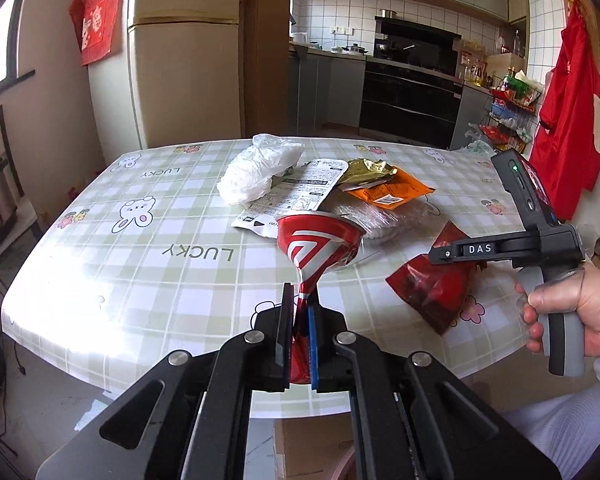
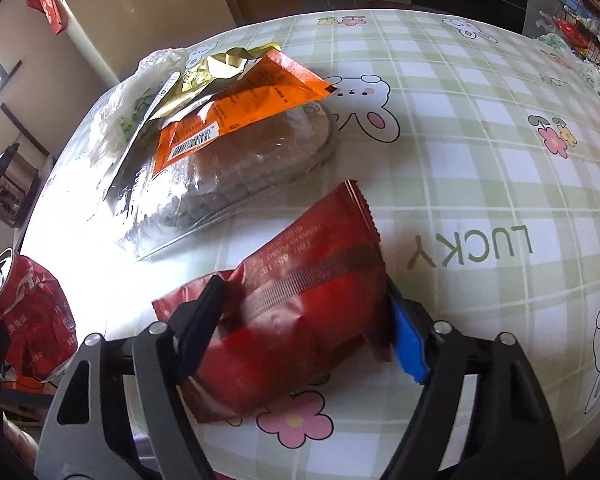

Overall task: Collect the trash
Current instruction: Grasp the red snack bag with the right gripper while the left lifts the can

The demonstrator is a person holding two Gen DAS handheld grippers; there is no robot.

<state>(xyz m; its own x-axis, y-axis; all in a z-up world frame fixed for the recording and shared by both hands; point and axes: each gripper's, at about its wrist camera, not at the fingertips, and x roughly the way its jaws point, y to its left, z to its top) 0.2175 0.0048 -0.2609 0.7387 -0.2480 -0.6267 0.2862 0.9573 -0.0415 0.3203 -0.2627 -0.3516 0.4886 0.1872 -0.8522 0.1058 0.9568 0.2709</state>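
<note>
Your left gripper (image 1: 302, 316) is clamped on the pinched end of a crushed red-and-white drink can (image 1: 318, 246), which hangs lifted above the near edge of the green-checked, bunny-print table (image 1: 140, 264). Only that flattened strip sits between the pads, so a quick swing could let the can twist free. Right of it lie a crumpled white plastic bag (image 1: 258, 168), a white printed paper sachet (image 1: 296, 196), an orange-and-gold foil wrapper (image 2: 236, 100) and a clear plastic pack of brown bread (image 2: 240, 176), overlapping in one heap. Further right, your right gripper (image 2: 300, 320) stands wide, its fingers either side of a dark red foil snack packet (image 2: 312, 280) lying flat on the table, not yet squeezed. Closing there may buckle the slick foil and let it slip out. Your right hand (image 1: 580, 312) holds its handle upright, with the gripper angled down
</note>
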